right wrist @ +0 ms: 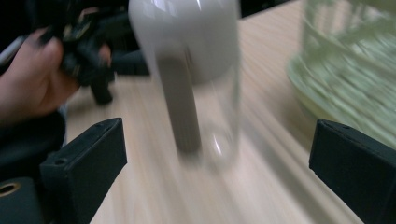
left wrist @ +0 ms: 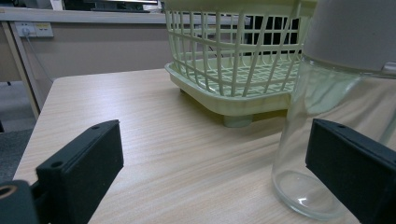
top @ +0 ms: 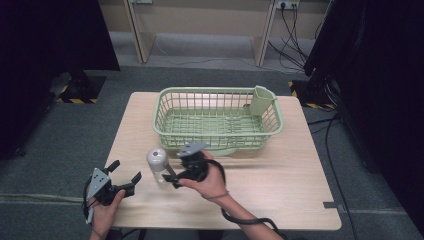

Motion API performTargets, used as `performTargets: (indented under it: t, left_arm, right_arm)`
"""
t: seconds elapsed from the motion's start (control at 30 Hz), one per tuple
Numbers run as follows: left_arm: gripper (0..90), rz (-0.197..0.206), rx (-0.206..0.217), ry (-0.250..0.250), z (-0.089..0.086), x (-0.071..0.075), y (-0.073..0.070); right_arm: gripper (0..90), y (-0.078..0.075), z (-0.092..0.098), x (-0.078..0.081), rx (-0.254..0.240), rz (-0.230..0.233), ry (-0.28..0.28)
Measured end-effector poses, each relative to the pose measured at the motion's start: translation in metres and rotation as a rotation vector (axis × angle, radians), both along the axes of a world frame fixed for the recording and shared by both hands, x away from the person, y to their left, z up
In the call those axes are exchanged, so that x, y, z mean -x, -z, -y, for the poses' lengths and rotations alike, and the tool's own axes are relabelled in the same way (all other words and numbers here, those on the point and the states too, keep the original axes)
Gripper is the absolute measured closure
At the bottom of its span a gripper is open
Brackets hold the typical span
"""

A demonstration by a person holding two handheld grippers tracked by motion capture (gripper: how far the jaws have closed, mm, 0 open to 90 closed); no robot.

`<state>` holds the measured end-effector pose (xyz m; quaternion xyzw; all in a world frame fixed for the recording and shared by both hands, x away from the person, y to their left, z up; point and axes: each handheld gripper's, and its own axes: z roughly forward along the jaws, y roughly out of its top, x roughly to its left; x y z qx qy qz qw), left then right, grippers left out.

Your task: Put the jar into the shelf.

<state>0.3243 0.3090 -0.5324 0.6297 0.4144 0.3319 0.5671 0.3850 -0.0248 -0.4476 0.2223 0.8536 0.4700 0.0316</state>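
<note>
The glass jar [top: 158,165] with its grey lid is standing just in front of the green basket [top: 218,118], sitting between the wide-open left gripper [top: 125,173] and the equally spread right gripper [top: 171,176], untouched.

A clear glass jar [top: 158,166] with a rounded grey lid stands upright on the worktop [top: 280,175], just at seven o'clock of the pale green slatted basket [top: 218,118].
</note>
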Motion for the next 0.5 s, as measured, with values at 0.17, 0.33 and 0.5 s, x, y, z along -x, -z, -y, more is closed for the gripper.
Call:
performTargets:
  t: [0.17,0.33,0.5]
  left_arm:
    - [3.7,-0.005,-0.004,-0.011,0.001,-0.001,0.0]
    - [3.7,-0.004,-0.013,-0.017,0.002,0.0,0.0]
    - [3.7,-0.003,-0.007,-0.016,0.001,0.0,0.0]
  right_arm:
    - [4.4,0.008,0.1,0.031,0.014,0.026,0.067]
    - [4.5,0.02,0.164,0.06,0.028,0.05,0.133]
    - [4.7,0.03,0.187,0.07,0.016,0.041,0.19]
